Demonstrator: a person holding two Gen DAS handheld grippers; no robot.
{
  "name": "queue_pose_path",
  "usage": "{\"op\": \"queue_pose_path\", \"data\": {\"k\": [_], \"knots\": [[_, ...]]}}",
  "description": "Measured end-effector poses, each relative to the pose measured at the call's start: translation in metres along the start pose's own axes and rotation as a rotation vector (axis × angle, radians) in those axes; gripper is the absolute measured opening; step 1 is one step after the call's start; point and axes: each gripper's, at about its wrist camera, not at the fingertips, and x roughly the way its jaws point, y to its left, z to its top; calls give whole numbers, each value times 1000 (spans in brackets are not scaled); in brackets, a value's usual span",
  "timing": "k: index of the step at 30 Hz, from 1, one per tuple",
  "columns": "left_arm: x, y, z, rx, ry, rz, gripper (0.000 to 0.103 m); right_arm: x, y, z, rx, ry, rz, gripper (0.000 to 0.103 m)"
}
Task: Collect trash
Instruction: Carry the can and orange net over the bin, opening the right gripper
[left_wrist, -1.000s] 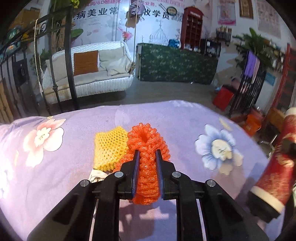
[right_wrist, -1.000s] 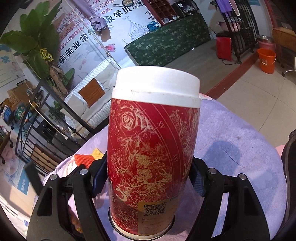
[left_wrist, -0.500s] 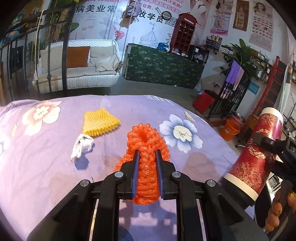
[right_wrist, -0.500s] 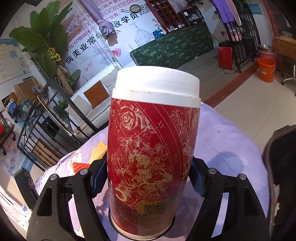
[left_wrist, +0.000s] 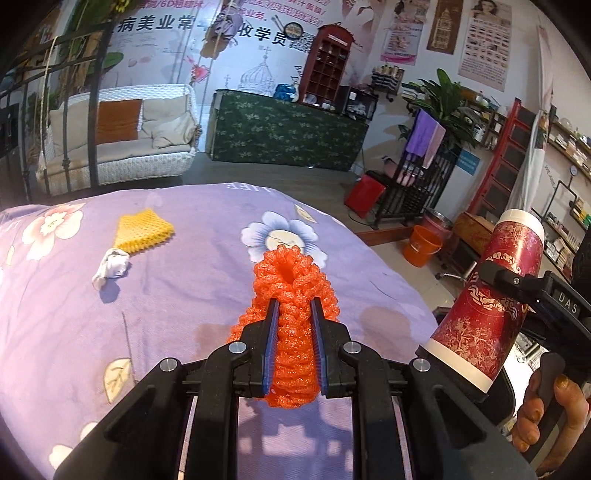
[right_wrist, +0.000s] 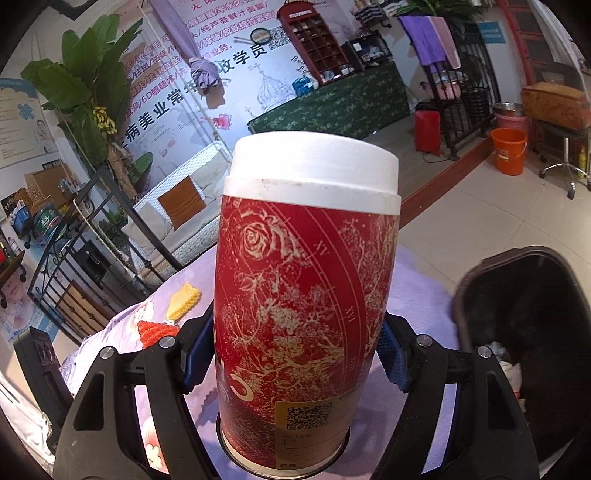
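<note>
Foam net (left_wrist: 291, 325), orange and knobbly, is clamped in left tool (left_wrist: 293, 314), long axis toward 12 o'clock. Right tool (right_wrist: 295, 354) clamps red cylindrical can (right_wrist: 306, 295), white cap at 12 o'clock.

We look from the left wrist along its jaws, angled down over the purple floral bedspread (left_wrist: 177, 306), with the orange foam net (left_wrist: 293, 332) close at the lens and the red paper cup (left_wrist: 487, 302) at the right edge. From the right wrist we face the same way but sit hard against that cup (right_wrist: 306, 302), which fills the middle of the view. Both views share the bedspread (right_wrist: 417, 280), the yellow foam net (left_wrist: 144, 230) (right_wrist: 183, 301), the white swing sofa (left_wrist: 122, 147) (right_wrist: 184, 218), the green-draped counter (left_wrist: 288, 129) (right_wrist: 332, 107) and the orange bucket (left_wrist: 421, 251) (right_wrist: 509, 151)
</note>
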Motion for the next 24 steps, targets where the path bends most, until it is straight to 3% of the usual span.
{"op": "queue_pose_path", "data": {"k": [14, 24], "knots": [[5, -80, -19, 106, 28, -138, 17, -61, -80, -2, 47, -66, -145, 74], [21, -132, -29, 181, 71, -233, 17, -53, -146, -2, 64, -12, -283, 74]]}}
